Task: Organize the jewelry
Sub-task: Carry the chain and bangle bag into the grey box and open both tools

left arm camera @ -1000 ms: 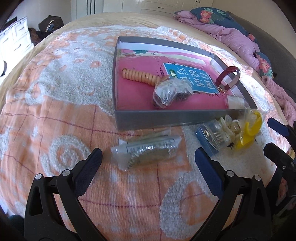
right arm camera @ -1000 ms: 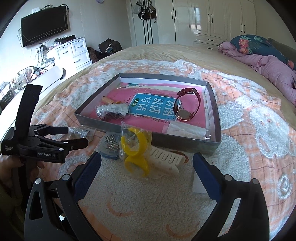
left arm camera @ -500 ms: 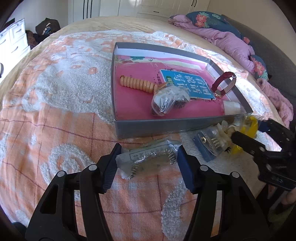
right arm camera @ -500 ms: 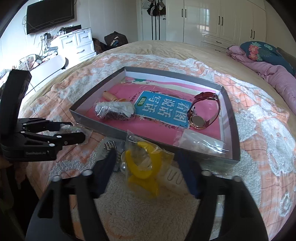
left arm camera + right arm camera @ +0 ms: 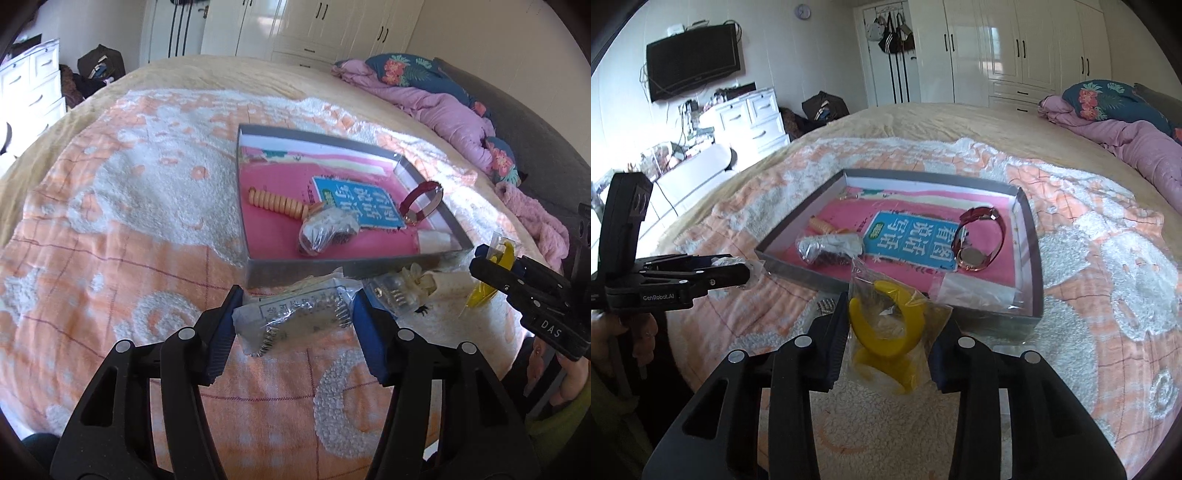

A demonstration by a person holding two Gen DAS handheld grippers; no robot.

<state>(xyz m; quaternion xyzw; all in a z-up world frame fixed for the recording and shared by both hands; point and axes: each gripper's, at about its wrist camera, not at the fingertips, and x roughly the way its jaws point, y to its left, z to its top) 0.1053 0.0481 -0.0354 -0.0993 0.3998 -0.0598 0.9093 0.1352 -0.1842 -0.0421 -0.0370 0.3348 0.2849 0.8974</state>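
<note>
Left wrist: bagged bracelet (image 5: 299,321) clamped between left hand-held gripper (image 5: 295,325) fingers.

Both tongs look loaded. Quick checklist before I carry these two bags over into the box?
1. Left tongs shut on chain bag: ok.
2. Right tongs shut on yellow-clip bag: ok.
3. Both bags lifted off the blanket: cannot tell.
4. Free pink floor in box for two bags: ok, near its left wall.
5. Watch and foil bag away from that spot: ok.
6. Blue packet left outside the box: not ok, still to fetch.
</note>
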